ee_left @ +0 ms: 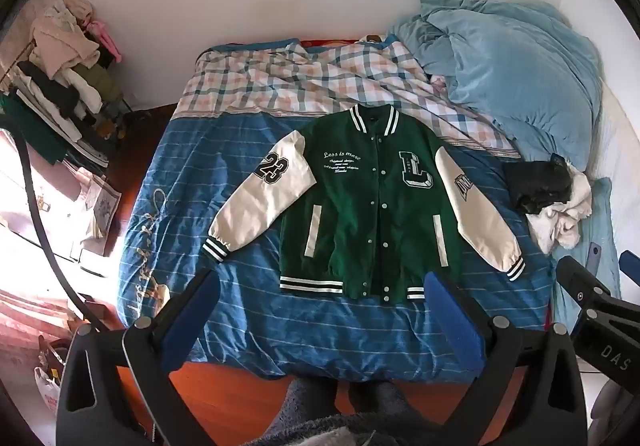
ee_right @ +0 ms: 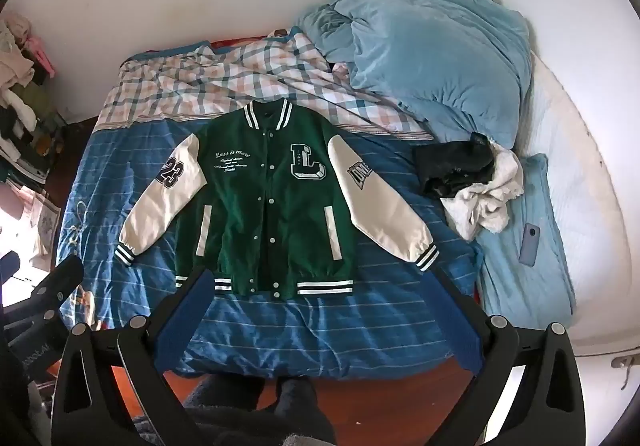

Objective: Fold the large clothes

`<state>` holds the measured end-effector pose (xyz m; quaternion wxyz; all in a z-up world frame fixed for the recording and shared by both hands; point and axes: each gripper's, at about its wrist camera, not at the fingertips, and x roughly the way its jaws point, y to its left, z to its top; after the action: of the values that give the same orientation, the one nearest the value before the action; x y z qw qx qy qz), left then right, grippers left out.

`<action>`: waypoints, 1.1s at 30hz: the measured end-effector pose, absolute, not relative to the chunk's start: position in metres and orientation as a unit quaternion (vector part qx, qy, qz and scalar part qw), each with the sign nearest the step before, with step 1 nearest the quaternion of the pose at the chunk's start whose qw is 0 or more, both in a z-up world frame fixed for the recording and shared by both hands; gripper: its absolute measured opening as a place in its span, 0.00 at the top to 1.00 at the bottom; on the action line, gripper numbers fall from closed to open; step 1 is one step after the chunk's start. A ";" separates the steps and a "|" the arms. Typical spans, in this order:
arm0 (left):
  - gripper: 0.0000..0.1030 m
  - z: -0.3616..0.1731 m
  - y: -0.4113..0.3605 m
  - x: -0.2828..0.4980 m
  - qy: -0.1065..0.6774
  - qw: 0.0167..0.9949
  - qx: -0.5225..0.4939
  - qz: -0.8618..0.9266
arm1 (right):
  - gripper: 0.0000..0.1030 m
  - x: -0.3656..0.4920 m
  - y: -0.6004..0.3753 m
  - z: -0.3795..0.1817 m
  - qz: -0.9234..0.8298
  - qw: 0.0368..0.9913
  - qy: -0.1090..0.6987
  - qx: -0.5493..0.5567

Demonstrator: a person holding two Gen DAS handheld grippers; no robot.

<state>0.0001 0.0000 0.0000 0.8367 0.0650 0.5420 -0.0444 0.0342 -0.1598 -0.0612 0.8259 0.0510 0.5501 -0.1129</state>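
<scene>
Jacket: my green varsity jacket (ee_left: 368, 206) lies flat and face up on the bed (ee_left: 248, 330), snapped shut, both cream sleeves spread outward and down.
Hem edge: the jacket's striped hem stops short of the bed's near edge; a bare band of blue striped cover lies between them.
Left of jacket: open blue cover out to the bed's side edge, then floor.
Right of jacket: a black and white heap of clothes (ee_right: 468, 182) near the sleeve cuff; a phone (ee_right: 529, 245) lies further out beyond the heap.
Beyond the collar: plaid bedding, with a rumpled light-blue duvet (ee_right: 432, 54) to its right.
Writing: "Less is more" in script on the chest, a big "L" patch, "23" on one sleeve; the other sleeve's patch I can't read fully.
Left tongs (ee_left: 324, 310): spread wide, holding nothing, above the near bed edge.
Right tongs (ee_right: 320, 306): the same, wide apart and empty, near the hem.
</scene>
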 end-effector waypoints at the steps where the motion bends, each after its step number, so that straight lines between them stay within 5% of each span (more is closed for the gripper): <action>1: 0.00 0.000 0.000 0.000 0.543 0.836 0.064 -0.045 | 0.00 0.034 -0.160 -0.062 -0.114 0.825 0.551 0.049; 33: 0.00 0.000 0.000 0.000 0.539 0.839 0.063 -0.045 | 0.00 0.037 -0.158 -0.062 -0.111 0.826 0.550 0.050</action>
<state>-0.0003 0.0001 0.0003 0.8387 0.0632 0.5390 -0.0450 0.0375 -0.1582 -0.0622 0.8262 0.0496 0.5502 -0.1110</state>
